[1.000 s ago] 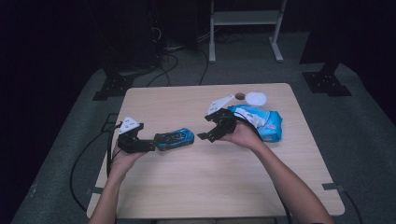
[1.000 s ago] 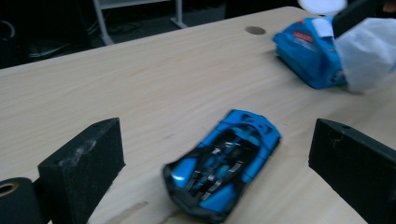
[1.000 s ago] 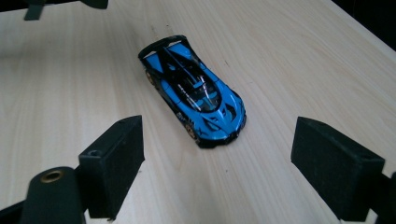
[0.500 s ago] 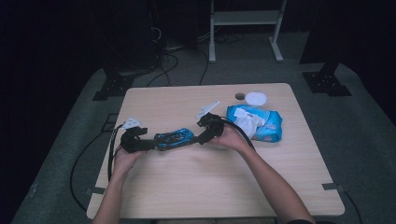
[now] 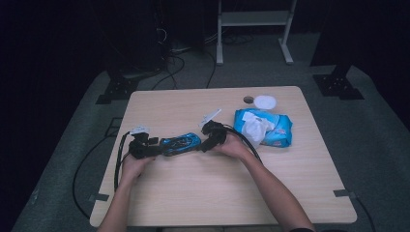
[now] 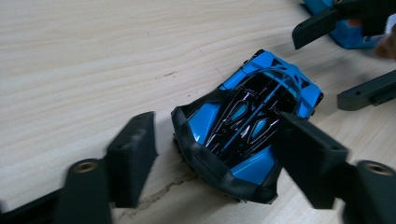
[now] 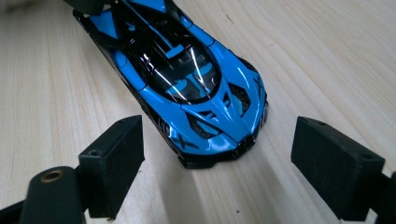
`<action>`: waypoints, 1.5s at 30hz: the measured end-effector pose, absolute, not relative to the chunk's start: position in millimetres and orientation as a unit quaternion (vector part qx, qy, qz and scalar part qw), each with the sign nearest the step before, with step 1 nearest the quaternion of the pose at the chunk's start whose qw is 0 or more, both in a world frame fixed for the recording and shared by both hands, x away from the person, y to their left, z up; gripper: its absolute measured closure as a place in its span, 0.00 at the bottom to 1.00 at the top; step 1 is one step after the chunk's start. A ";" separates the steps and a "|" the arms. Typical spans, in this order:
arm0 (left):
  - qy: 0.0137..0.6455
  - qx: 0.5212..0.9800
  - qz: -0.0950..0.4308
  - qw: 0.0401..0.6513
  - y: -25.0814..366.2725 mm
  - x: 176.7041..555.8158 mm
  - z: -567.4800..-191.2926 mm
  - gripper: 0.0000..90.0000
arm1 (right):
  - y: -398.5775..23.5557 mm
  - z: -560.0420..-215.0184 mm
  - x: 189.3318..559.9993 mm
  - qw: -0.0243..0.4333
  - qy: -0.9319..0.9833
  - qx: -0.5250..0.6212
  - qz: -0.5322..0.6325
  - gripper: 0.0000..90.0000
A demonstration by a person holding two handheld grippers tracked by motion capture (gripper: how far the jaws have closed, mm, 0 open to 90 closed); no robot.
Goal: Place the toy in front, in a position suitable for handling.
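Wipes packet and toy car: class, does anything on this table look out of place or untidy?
Yes: the blue wipes packet lies open with a crumpled white wipe bunched out of its top. The toy car stands upright and looks undamaged.

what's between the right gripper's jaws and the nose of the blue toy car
Nothing: in the right gripper view, bare wooden table separates the open right gripper from the blue toy car, whose nose points into the gap without reaching the pads.
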State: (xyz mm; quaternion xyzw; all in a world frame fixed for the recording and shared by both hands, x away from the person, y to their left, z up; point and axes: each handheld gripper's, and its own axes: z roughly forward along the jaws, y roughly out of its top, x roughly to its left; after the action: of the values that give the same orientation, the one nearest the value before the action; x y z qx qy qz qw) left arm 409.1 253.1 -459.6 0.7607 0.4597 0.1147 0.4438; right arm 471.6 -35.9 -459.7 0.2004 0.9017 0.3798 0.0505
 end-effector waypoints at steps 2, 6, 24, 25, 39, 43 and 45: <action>0.465 0.758 0.104 0.445 253.7 409.8 -460.6 0.37 | -35.0 -461.2 472.3 0.048 0.901 0.201 0.381 0.18; 0.469 0.760 0.088 0.441 253.5 412.0 -464.9 0.45 | -32.3 -467.2 474.3 0.048 0.902 0.203 0.377 0.18; 0.469 0.759 0.074 0.445 255.7 411.9 -468.9 0.53 | -18.1 -477.2 476.1 0.061 0.914 0.165 0.366 0.17; 0.468 0.759 0.075 0.446 255.6 411.9 -469.1 0.53 | -16.0 -477.7 475.9 0.059 0.913 0.161 0.370 0.17; 0.465 0.759 0.087 0.448 257.3 409.6 -468.8 0.57 | -7.0 -476.6 472.8 0.087 0.914 0.142 0.371 0.16; 0.461 0.761 0.091 0.448 257.3 408.7 -468.5 0.58 | -7.2 -476.5 472.3 0.091 0.914 0.140 0.370 0.16; 0.457 0.763 0.095 0.447 257.1 408.0 -467.8 0.59 | -6.7 -475.9 471.0 0.096 0.914 0.139 0.369 0.16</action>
State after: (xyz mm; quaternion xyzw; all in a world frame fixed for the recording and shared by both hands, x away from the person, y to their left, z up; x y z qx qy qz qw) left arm 408.0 257.1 -467.8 0.7633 0.4568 0.0951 0.4468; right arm 471.0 -6.7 -475.9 0.1391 0.9142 0.3685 0.0957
